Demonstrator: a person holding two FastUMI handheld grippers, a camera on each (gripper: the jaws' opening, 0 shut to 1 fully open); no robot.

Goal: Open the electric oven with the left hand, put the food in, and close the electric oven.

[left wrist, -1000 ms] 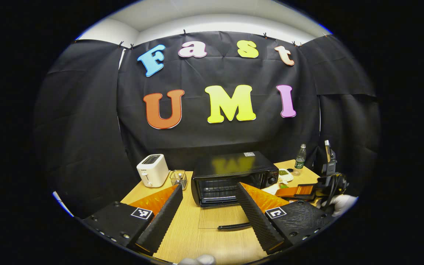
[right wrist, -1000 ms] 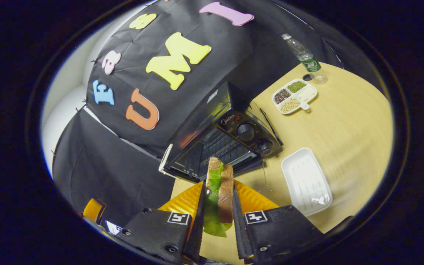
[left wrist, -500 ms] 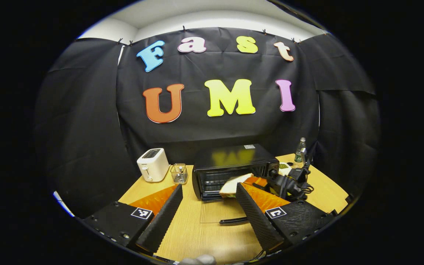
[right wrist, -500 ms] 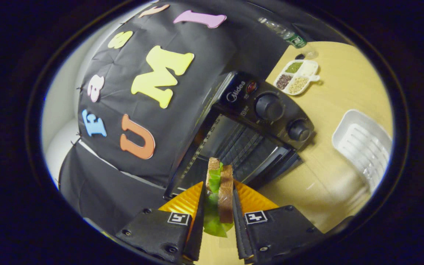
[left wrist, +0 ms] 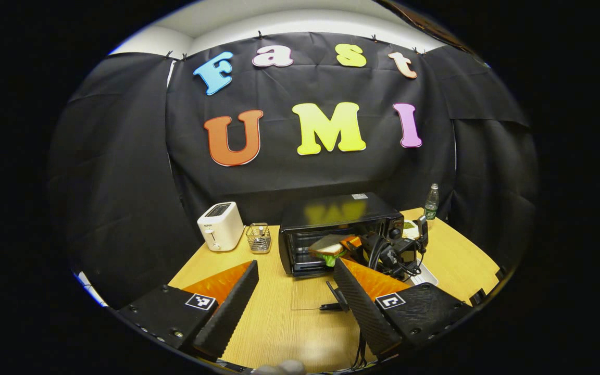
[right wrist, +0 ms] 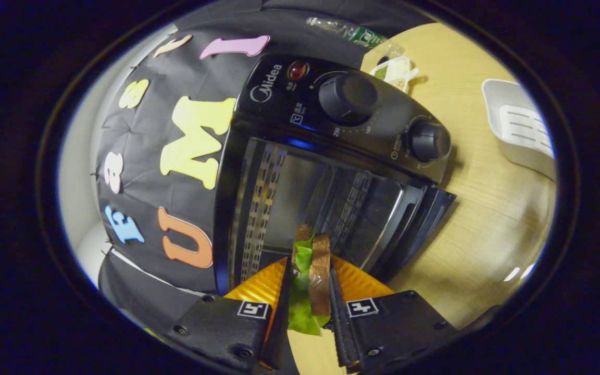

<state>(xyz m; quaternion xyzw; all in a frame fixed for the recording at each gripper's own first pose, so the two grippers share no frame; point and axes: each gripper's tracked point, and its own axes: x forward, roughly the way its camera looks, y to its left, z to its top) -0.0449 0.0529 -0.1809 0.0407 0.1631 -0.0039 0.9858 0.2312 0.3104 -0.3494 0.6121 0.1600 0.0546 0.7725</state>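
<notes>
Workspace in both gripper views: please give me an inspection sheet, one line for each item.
Surface: wooden table, bare in front.
Job's things: electric oven with its door folded down; sandwich at the oven mouth.
Clutter: toaster, wire basket, bottle, white tray, divided dish.
Grippers: right gripper shut on the sandwich; left gripper open, holding nothing.
Cables: black wires on the right gripper.
Surroundings: black cloth wall.
</notes>
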